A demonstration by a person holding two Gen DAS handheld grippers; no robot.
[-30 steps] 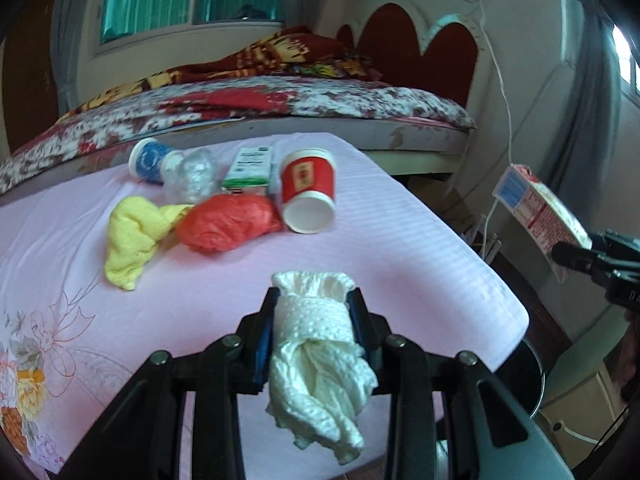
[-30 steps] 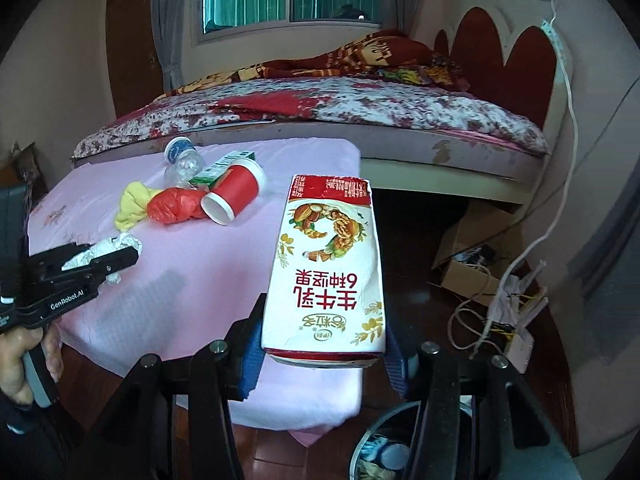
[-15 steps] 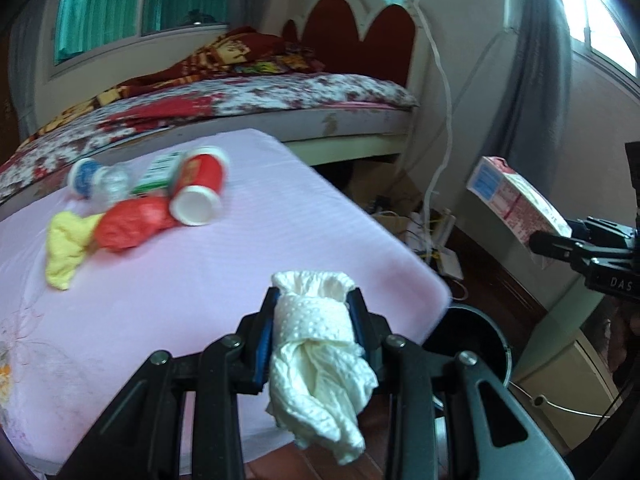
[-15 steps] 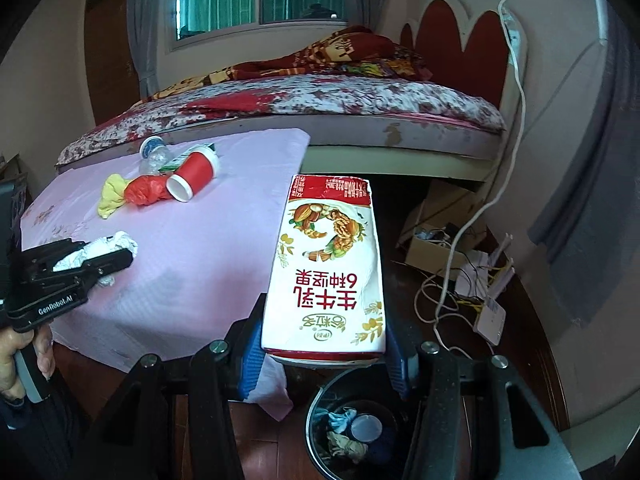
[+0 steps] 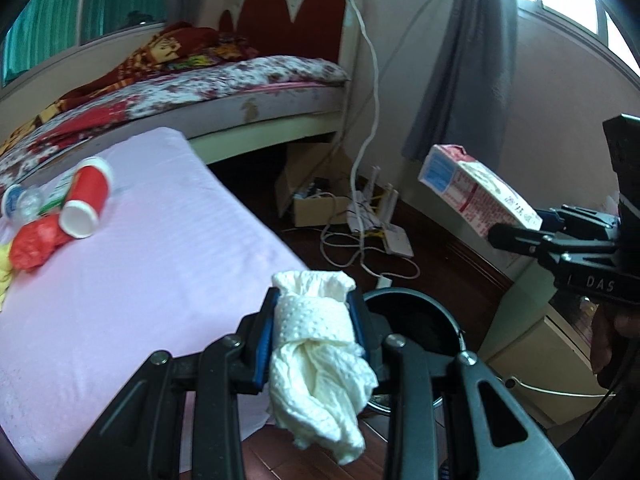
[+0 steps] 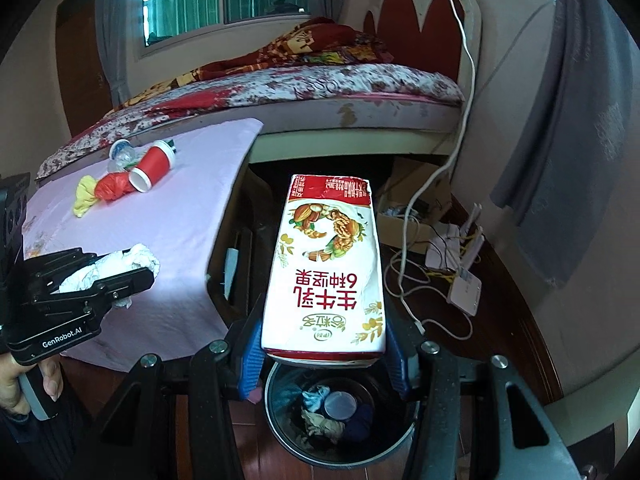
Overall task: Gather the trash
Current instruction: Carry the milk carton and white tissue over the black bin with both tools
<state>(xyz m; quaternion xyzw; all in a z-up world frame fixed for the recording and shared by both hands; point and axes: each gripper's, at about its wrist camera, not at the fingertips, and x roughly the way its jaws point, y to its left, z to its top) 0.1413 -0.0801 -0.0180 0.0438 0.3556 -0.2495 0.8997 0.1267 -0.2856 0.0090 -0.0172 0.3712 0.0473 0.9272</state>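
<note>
On my right camera the carton (image 6: 326, 268) sits upside down to me, its big red characters reading 生牛乳 and 6种坚果; the smaller print on its red band and the logo near its lower edge are too fine for me to read. The left gripper (image 6: 132, 270) carries "GenRobot.AI" in white on its black body. From my left camera I can make out "DAS" in pale letters on the right gripper (image 5: 520, 230). The carton's side panel there is blurred print.

The trash bin (image 5: 416, 312) is largely hidden behind the left gripper (image 5: 314, 336) and its tissue wad (image 5: 320, 360) in the left view. The yellow bag (image 5: 4, 276) is cut off at the left edge. Items behind the red cup (image 6: 154, 164) are too small to identify
</note>
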